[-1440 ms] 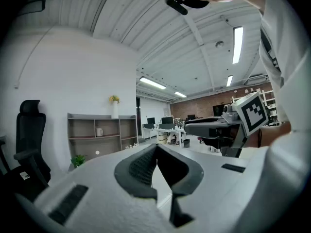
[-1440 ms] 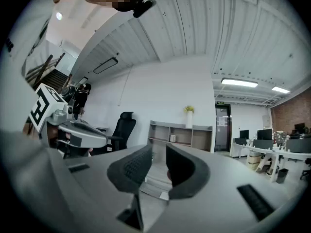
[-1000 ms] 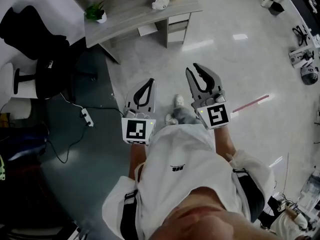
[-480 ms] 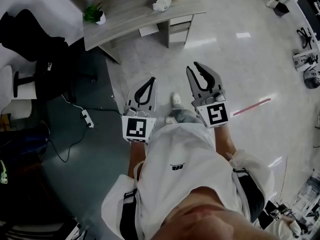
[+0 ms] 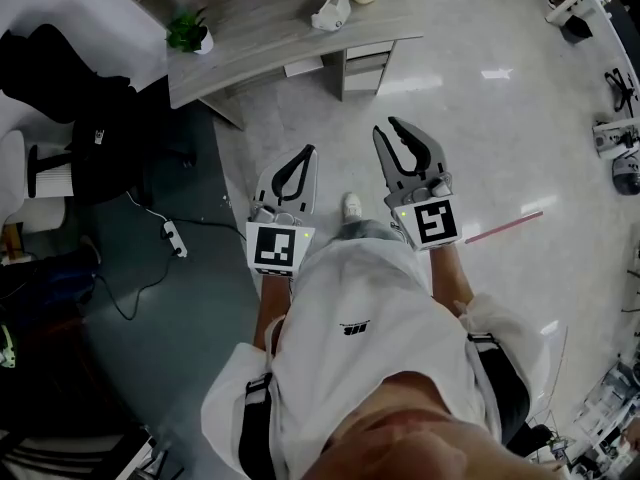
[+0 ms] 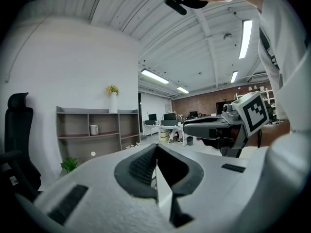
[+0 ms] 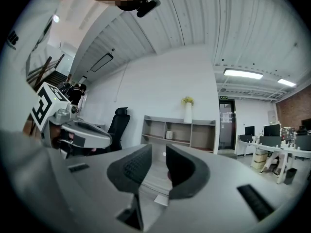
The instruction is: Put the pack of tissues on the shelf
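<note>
Fingers of the left gripper are clenched on nothing and those of the right gripper stand parted and empty in the head view, both over floor, well short of the far grey desk; a white object on it may be the pack of tissues, I cannot tell. Left gripper view puts the shelf far left. Right gripper view has it straight beyond its jaws. Locating the pack comes first, and the left fingers should spread before reaching it.
</note>
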The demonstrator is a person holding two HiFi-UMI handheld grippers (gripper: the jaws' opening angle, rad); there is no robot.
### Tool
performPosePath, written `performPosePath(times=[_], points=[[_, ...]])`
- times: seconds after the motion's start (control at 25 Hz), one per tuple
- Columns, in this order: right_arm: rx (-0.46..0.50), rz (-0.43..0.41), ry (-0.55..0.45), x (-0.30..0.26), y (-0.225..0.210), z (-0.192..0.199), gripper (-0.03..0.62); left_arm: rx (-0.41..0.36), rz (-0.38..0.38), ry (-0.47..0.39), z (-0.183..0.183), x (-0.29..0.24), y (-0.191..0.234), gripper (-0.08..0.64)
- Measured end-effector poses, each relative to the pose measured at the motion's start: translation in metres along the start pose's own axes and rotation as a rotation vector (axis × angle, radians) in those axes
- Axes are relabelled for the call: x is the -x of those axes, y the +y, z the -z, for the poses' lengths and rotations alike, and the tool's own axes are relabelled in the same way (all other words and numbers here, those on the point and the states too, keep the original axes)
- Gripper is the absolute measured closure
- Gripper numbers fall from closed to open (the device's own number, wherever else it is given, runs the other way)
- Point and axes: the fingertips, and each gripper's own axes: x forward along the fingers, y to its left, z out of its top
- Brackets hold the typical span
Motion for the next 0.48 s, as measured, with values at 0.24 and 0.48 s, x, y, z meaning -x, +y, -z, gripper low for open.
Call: performPosePath(times=[0.24, 0.48], points=[[-0.002, -0.03, -0.008, -0.026, -0.029, 0.0, 0.502, -0.031, -0.038, -0.012, -0.011, -0.036, 0.014, 0.531], [-0.008, -0.052, -0.01, -0.046, -0.048, 0.005, 0.502, -0.038, -0.078, -0.027, -0.015, -0.062, 0.03, 0.531]])
